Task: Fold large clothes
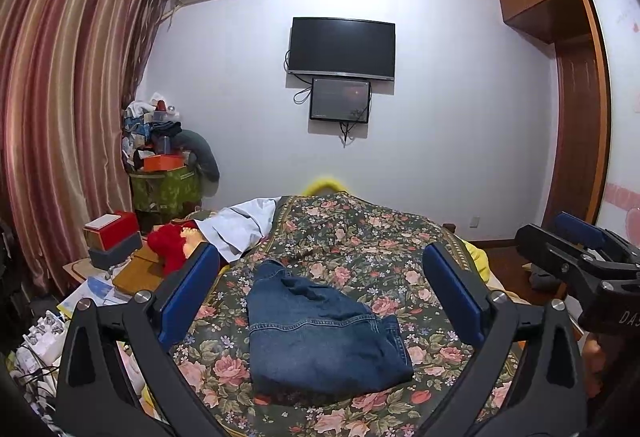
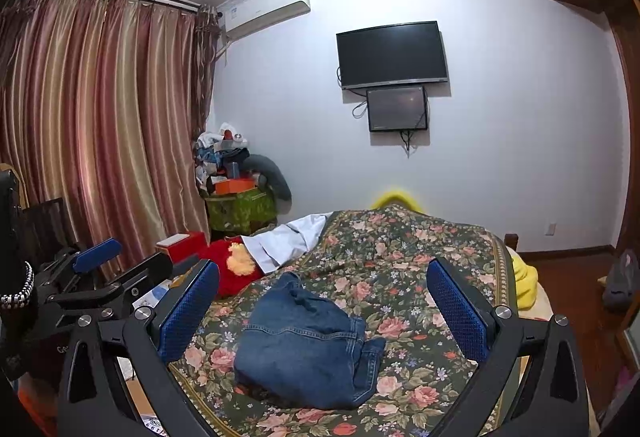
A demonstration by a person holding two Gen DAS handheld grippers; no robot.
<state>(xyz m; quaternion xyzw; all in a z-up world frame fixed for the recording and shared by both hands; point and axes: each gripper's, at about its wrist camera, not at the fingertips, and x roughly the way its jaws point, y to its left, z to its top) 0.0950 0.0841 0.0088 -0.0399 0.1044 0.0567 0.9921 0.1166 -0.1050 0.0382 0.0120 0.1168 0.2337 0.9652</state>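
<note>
Both my grippers are up off the bed, holding nothing. Left gripper (image 1: 322, 291) has its blue pads spread wide; right gripper (image 2: 322, 311) same, wide apart. Jeans (image 1: 320, 337) lie straight ahead and below, framed btwn the fingers in both views, on the floral bedspread (image 1: 380, 237).

Progress: denim looks already folded down to a compact, roughly rectangular bundle w/ waistband seam across the top. Edges aren't tidy though; a lump sticks out at the far end and a flap spills on the right side. I'd say mostly done, maybe one squaring-up or final fold left.

Writing: right gripper's body, seen at my left cam's right edge, shows "DA…", rest cut off. AC unit (image 2: 266, 13) has a label, prob too small to read.
</note>
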